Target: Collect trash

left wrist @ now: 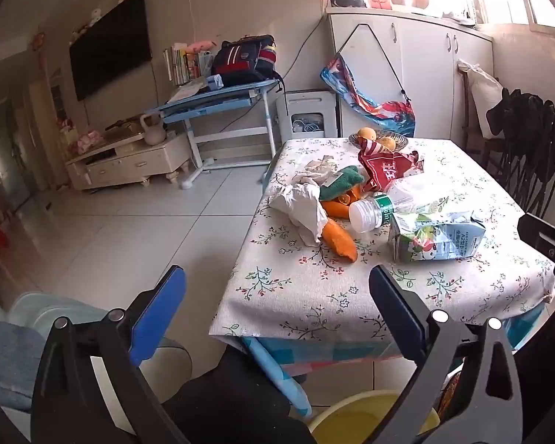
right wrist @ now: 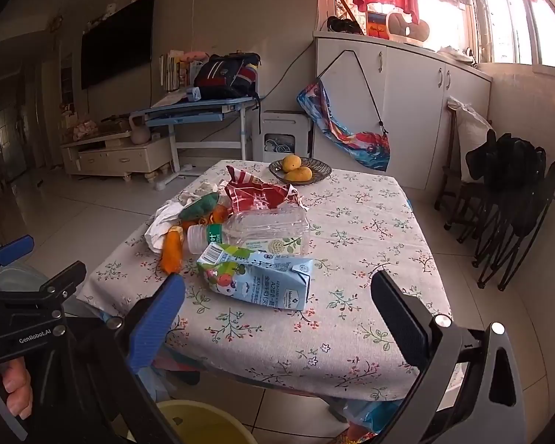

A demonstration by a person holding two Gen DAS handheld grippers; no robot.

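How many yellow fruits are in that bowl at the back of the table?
2. One fruit sits toward the back of the bowl, the other fruit lies in front of it, touching. More could hide behind them, but none shows.

Left tool, right tool: both agape

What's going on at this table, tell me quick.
A person is about to clear trash with two handheld grippers. Both the left gripper and right gripper are open and empty, held short of the table. Nothing is picked up yet: the milk carton, empty plastic bottle, red wrapper, crumpled tissue and orange peels all lie on the cloth. A yellow bin sits on the floor below the near edge.
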